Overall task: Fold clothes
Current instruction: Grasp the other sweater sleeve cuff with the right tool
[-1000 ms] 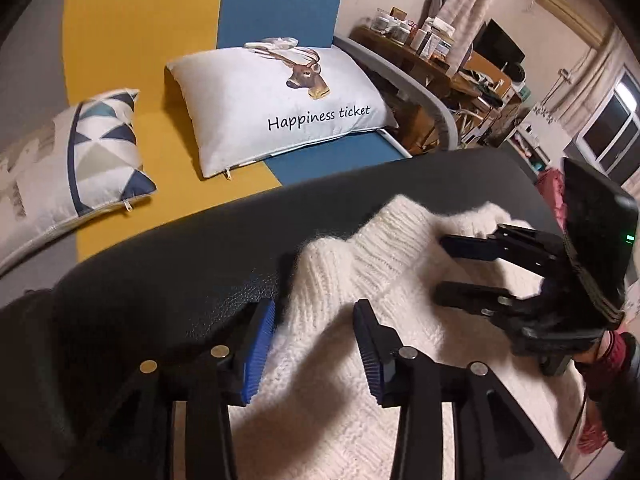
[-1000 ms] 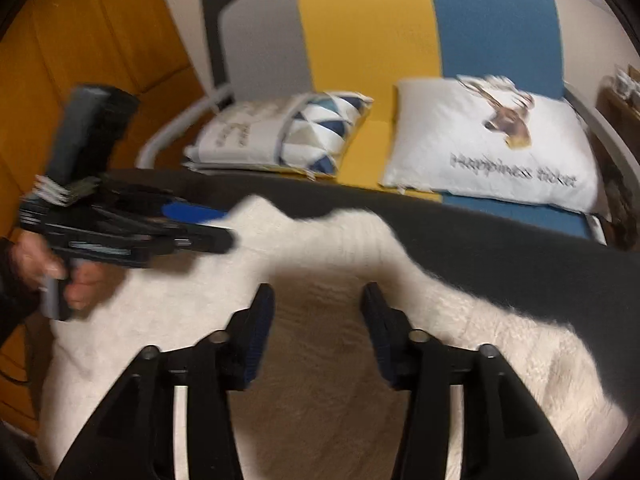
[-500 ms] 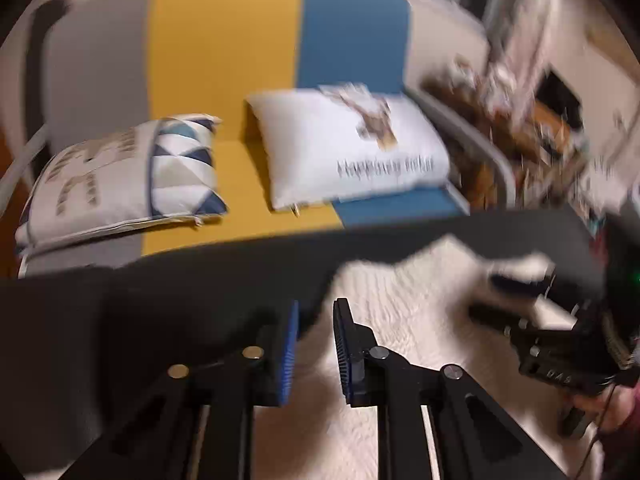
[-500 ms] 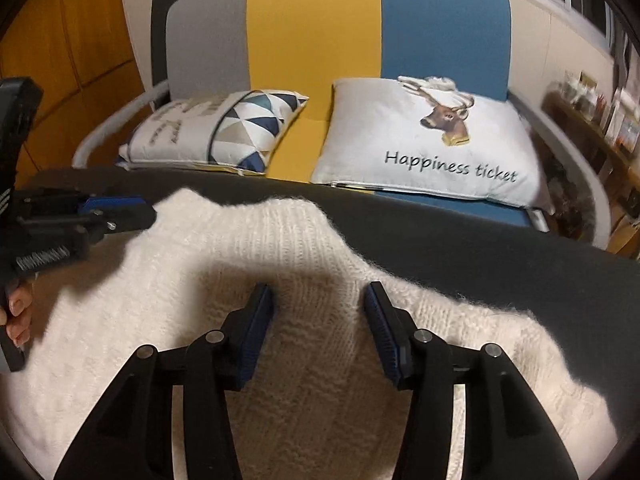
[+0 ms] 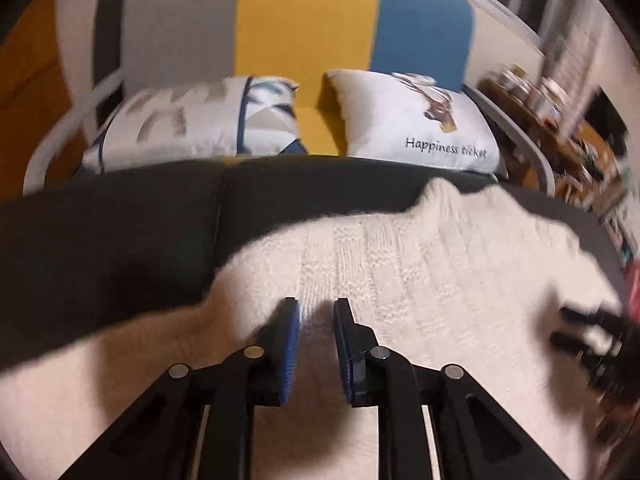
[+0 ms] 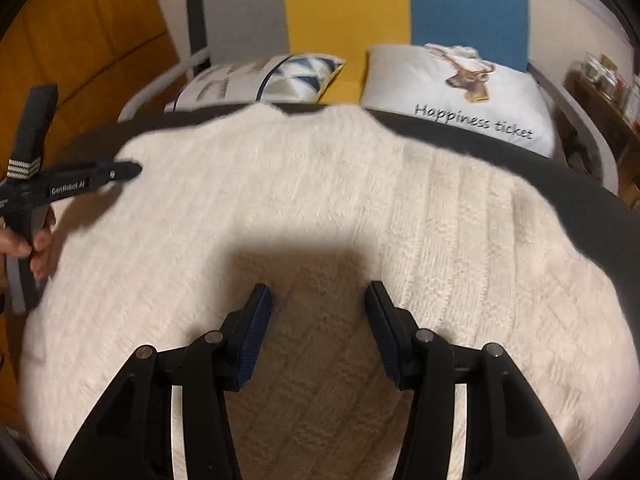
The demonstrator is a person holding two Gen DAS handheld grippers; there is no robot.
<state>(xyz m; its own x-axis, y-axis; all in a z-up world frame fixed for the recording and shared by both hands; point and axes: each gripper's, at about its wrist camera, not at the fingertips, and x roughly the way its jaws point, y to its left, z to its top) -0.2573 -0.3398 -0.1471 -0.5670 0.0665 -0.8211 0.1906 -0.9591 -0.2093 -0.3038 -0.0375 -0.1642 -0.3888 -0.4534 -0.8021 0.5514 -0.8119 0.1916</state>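
Left tongs (image 5: 316,312) now wider, over sweater (image 5: 420,272).

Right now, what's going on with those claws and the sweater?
Left claw narrowed, holding nothing. Right claw open, empty. White sweater spread on dark surface. Nothing in the way.

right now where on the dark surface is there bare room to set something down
The widest bare stretch of the dark surface lies left of the white sweater, in front of the patterned cushion. A narrower strip runs along the far edge before the deer cushion. The sweater fills the rest.
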